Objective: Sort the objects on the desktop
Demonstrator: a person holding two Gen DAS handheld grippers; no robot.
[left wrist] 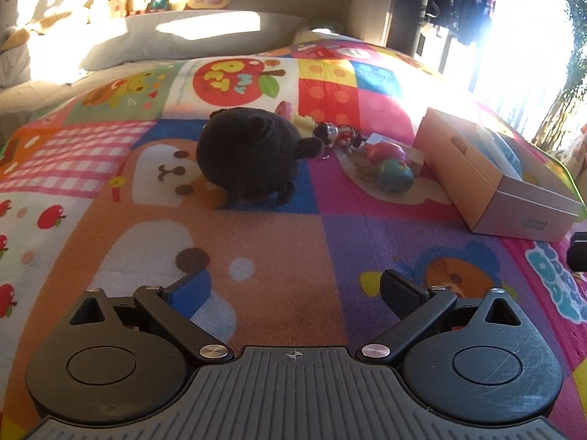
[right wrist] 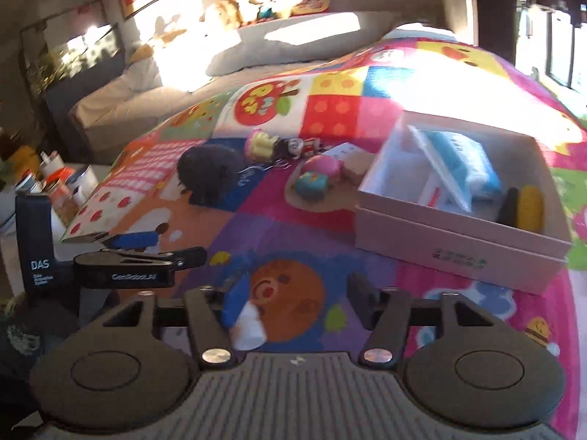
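On the colourful play mat [left wrist: 279,242] lie a black plush toy [left wrist: 245,154] [right wrist: 211,176], a small figure keychain [left wrist: 337,134], a pink round toy [left wrist: 385,152] [right wrist: 324,168] and a teal one [left wrist: 394,176] [right wrist: 312,185]. To the right stands an open pink cardboard box [left wrist: 488,190] [right wrist: 458,245]; it holds a blue pack [right wrist: 466,165] and a yellow-and-black object [right wrist: 528,207]. My left gripper [left wrist: 295,286] hovers open over bare mat, short of the plush. My right gripper [right wrist: 297,297] is open too, nothing between its fingers, just before the box's near wall.
A grey pillow [left wrist: 176,36] and soft toys [left wrist: 110,0] sit at the far end of the bed. Several cans and bottles [right wrist: 58,187] stand off the mat's left edge. The left gripper [right wrist: 172,245] shows at the left of the right wrist view. Strong sunlight washes out the right side.
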